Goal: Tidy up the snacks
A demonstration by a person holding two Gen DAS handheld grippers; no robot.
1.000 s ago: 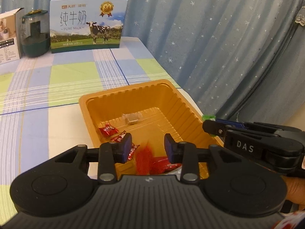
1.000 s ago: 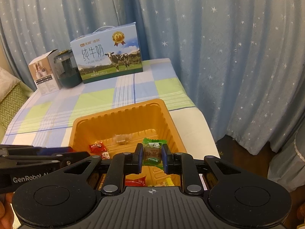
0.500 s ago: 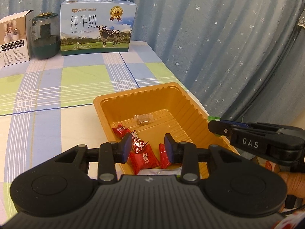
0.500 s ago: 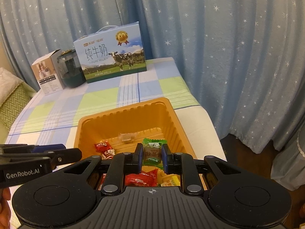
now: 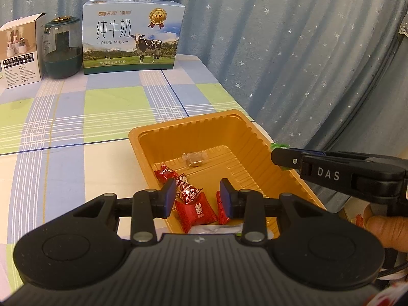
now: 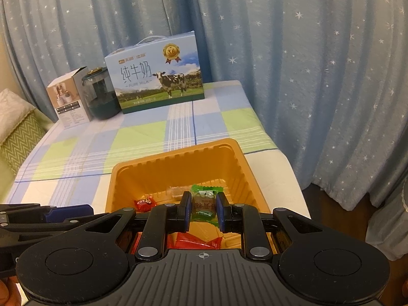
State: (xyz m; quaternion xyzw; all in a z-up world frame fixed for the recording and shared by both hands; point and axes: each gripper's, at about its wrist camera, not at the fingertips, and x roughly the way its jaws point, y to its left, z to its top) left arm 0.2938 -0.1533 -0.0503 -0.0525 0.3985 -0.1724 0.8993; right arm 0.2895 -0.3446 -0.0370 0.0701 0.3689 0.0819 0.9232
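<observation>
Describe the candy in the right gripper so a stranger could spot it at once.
On the checked tablecloth, near the curtain side, sits an orange tray. Over it the right gripper is shut on one candy. It is the only green-wrapped piece; the red candies and the clear-wrapped one lie loose on the tray floor.

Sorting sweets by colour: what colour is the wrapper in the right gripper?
Green wrapper, clearest in the right wrist view.

Black ribbed left gripper (image 5: 198, 199), blue pads; right gripper (image 6: 203, 210) alike, lettered "DAS".
</observation>
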